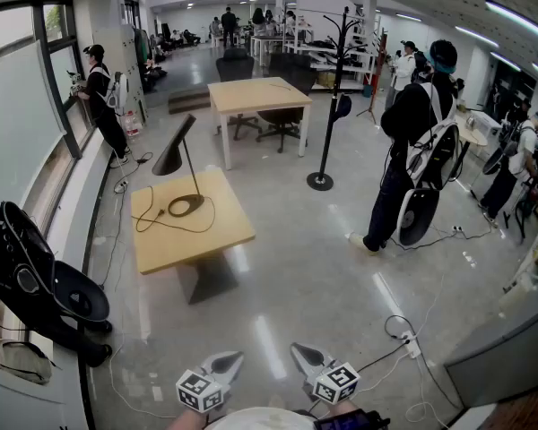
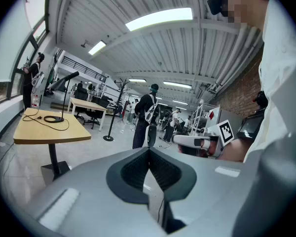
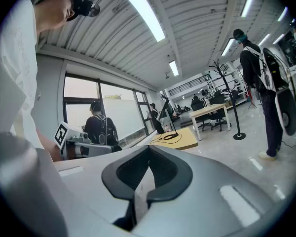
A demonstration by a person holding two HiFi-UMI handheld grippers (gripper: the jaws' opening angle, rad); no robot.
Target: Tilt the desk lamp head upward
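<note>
Standing far off, desk lamp (image 1: 171, 156), details indistinct

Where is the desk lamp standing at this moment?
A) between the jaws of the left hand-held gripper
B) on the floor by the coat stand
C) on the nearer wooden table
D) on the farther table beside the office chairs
C: the head view shows the black desk lamp standing on the nearer wooden table, well away from the left hand-held gripper and the right hand-held gripper, both shut and empty.
</note>
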